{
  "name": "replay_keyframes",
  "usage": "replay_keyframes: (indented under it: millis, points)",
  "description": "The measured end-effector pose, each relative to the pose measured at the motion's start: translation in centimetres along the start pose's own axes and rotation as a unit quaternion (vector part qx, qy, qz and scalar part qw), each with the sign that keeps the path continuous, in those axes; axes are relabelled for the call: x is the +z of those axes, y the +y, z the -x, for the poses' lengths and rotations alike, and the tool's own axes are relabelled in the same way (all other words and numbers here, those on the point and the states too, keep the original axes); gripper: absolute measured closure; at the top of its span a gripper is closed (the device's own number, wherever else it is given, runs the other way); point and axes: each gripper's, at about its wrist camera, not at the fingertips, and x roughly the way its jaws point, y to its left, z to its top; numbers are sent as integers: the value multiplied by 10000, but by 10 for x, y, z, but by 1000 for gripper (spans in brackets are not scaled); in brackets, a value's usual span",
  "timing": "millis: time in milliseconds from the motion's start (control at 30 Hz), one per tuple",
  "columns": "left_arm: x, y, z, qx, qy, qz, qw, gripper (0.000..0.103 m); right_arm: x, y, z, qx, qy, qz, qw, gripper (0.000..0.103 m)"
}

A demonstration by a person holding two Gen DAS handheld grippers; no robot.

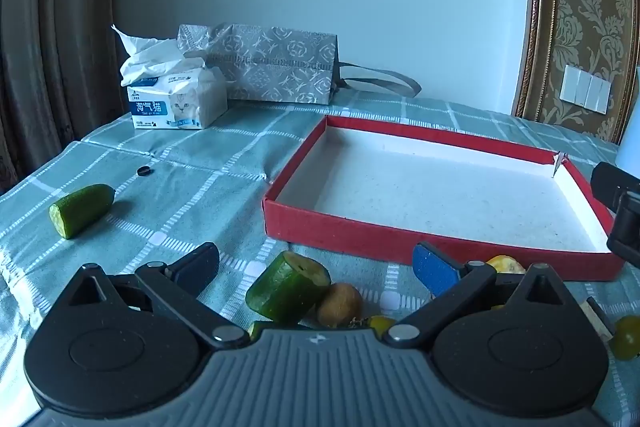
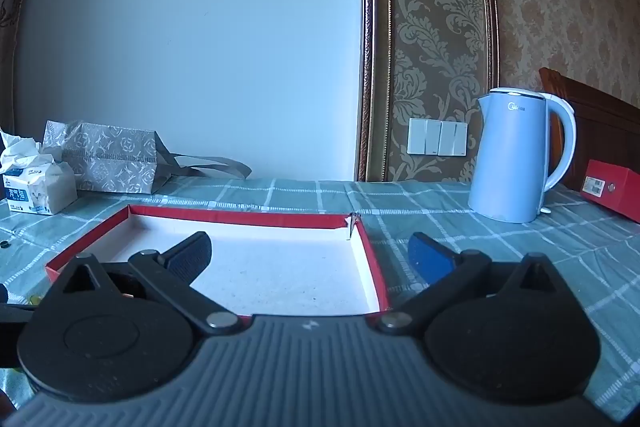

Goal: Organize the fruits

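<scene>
A shallow red box (image 1: 352, 233) with a bare white floor lies on the checked cloth. In front of it, between the wide-open fingers of my left gripper (image 1: 316, 267), lie a cut green cucumber piece (image 1: 286, 287) and a brown kiwi (image 1: 339, 303); nothing grips them. Another cucumber half (image 1: 80, 209) rests far left. A yellow fruit (image 1: 505, 263) peeks behind the right finger, and a green fruit (image 1: 628, 337) sits at the right edge. My right gripper (image 2: 310, 255) hangs open and bare over the red box (image 2: 368, 247), near its right wall.
A tissue pack (image 1: 176, 103) and a grey patterned bag (image 1: 276, 65) stand at the back by the wall. A small dark ring (image 1: 143, 171) lies on the cloth. A blue kettle (image 2: 514, 157) and a red carton (image 2: 614, 189) stand right of the box.
</scene>
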Motion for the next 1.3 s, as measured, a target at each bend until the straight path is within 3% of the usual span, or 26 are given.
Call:
replay_keyframes:
  millis: [300,500,800,1033,1300]
  points:
    - [-17,3,-11,96,132,-73,9998,0,-1,-3,0,41,-54,5,10000,0]
    - [-22,18,4,27,122,-47,9999,0,0,0,0,66,-30,10,10000,0]
    - [-27,36,21,-109,0,131,9999,0,-4,-7,11,260,30,-140,9996,0]
    - [-33,18,39,63,-441,-409,9982,0,-8,-11,25,234,-151,-124,9995,0]
    - [-32,24,43,25,-341,-226,9992,0,-7,-16,27,202,-272,-183,9993,0]
